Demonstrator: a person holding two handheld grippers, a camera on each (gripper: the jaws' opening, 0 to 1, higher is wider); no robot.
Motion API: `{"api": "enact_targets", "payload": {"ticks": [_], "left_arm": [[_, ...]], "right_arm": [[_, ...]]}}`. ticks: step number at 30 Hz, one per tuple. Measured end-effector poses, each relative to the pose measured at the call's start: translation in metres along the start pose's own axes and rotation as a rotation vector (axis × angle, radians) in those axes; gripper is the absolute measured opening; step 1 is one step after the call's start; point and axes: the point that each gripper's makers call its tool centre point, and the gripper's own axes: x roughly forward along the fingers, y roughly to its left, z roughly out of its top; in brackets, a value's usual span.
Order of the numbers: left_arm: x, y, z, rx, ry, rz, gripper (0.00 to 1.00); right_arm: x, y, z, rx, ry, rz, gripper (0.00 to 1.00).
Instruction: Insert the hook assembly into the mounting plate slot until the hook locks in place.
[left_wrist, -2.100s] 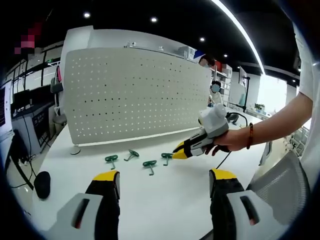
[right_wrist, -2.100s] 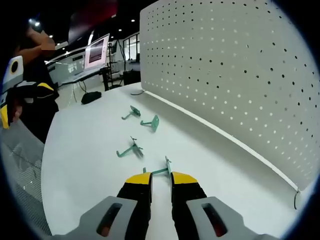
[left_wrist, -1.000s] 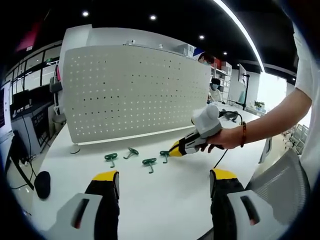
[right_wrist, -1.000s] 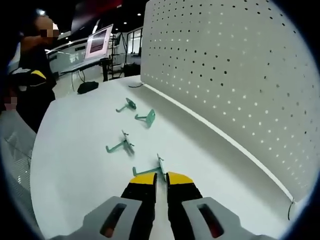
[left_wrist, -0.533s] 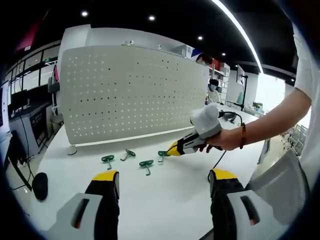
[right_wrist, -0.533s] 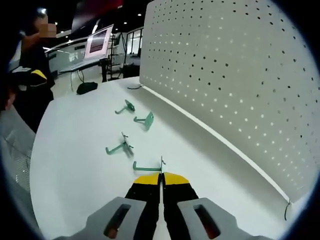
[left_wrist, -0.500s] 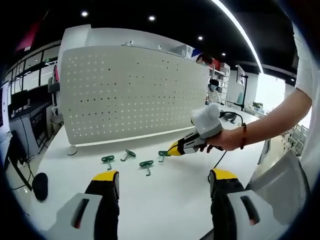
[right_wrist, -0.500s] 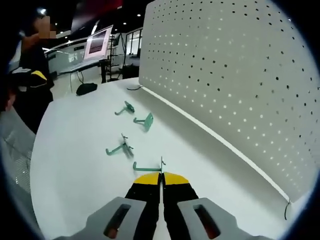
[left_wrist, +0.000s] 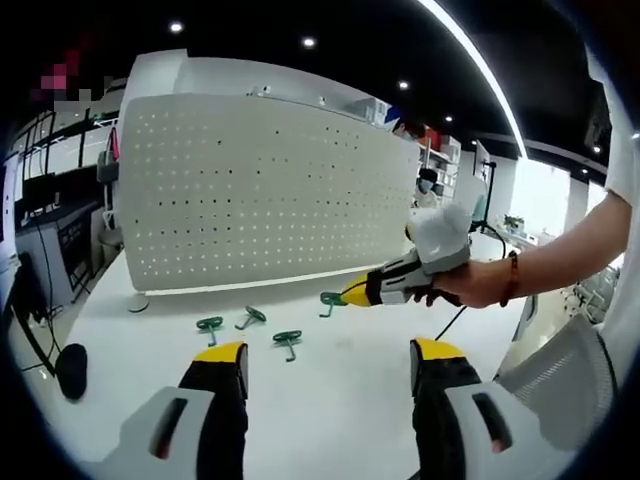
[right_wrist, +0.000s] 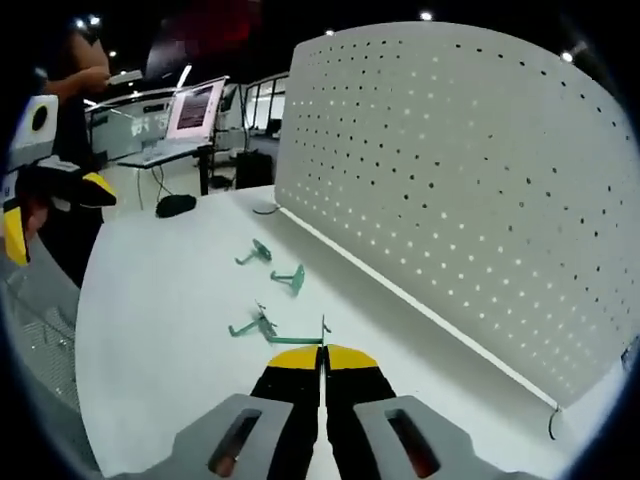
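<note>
A white perforated mounting plate stands upright across the table; in the right gripper view this mounting plate runs along the right side. My right gripper is shut on a green hook, held above the tabletop. In the left gripper view the right gripper reaches in from the right with that hook at its tip. Three more green hooks lie on the table in front of the plate. My left gripper stands open over the near table, away from them.
A black mouse lies at the table's left edge. A monitor stands on a desk beyond the table, with a cable at the plate's far end. A grey mesh chair back sits at the right.
My right gripper closed on the nearest hook and lifted it off the table toward the plate. The left gripper stayed open and barely moved.
</note>
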Motion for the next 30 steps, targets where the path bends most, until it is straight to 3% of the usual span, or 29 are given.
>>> {"api": "enact_targets", "payload": {"ticks": [7,8,14,19,22,30], "left_arm": [[-0.001,-0.002,0.009,-0.041,-0.046,-0.001,0.68],[-0.001,0.0,0.016,-0.085,-0.081,0.018,0.67],[0.001,-0.003,0.03,-0.125,-0.144,0.015,0.65],[0.0,-0.003,0.029,-0.151,-0.14,0.023,0.63],[0.001,-0.007,0.028,-0.26,-0.132,-0.007,0.59],[0.004,-0.009,0.038,-0.301,-0.173,-0.024,0.59]], "right_arm": [[-0.017,0.003,0.022,-0.022,-0.042,-0.02,0.0],[-0.02,0.004,0.027,-0.021,-0.054,-0.022,0.0],[-0.034,0.012,0.047,-0.03,-0.103,-0.012,0.0],[-0.039,0.015,0.056,-0.005,-0.127,-0.014,0.0],[-0.042,0.017,0.06,0.004,-0.14,-0.008,0.0],[-0.056,0.025,0.075,0.025,-0.197,-0.002,0.0]]}}
